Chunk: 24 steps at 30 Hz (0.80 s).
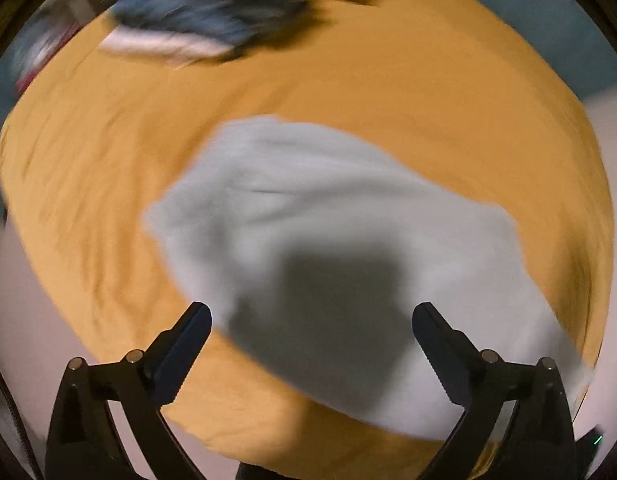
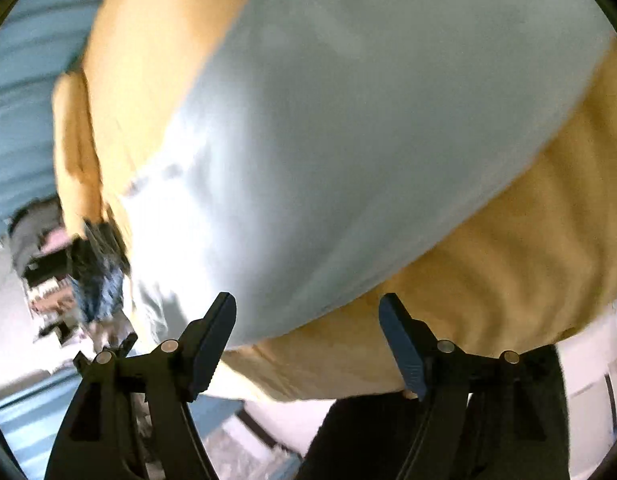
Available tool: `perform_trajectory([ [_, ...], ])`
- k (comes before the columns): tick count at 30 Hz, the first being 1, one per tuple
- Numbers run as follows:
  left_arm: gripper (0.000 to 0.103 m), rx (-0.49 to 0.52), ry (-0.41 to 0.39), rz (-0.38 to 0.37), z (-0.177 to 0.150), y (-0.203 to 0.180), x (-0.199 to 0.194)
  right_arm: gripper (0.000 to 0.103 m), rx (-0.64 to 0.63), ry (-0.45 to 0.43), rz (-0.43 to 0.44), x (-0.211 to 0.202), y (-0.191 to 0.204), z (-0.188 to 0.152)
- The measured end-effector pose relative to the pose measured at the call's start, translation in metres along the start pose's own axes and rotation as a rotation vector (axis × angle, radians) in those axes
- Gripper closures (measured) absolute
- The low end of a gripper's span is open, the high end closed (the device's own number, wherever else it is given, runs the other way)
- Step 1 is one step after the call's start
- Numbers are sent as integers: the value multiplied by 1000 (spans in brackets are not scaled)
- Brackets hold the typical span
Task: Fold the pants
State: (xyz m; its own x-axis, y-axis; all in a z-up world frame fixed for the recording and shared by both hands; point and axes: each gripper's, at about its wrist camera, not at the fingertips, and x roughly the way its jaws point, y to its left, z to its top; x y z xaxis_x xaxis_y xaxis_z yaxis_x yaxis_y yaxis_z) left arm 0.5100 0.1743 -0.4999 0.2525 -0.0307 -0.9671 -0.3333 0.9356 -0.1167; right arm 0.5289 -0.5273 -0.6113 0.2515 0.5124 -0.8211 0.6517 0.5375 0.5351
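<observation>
My left tongs (image 1: 310, 320) are spread wide with nothing in them, hanging over the near end of the pants (image 1: 328, 240). Right tongs (image 2: 306, 316) are open and empty too, right at the pants' near edge. The pants are pale grey and lie flat in the middle of the mustard sheet (image 1: 108, 160). Beyond the pants, at the sheet's far edge, there's a dark bluish pile of clothes (image 1: 196, 12). Everything's too blurry to read any label or brand.
</observation>
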Motion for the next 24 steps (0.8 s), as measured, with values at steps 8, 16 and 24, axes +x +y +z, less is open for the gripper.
perform_trajectory([
  [8,0,189,34,-90,-36,-163,44,27,193,-459,-12,-122,-142,95],
  [16,0,220,97,-93,-63,-235,93,27,302,-548,354,-94,-204,176],
  [24,0,165,130,-28,-64,-225,117,88,193,-521,287,-123,-207,187],
])
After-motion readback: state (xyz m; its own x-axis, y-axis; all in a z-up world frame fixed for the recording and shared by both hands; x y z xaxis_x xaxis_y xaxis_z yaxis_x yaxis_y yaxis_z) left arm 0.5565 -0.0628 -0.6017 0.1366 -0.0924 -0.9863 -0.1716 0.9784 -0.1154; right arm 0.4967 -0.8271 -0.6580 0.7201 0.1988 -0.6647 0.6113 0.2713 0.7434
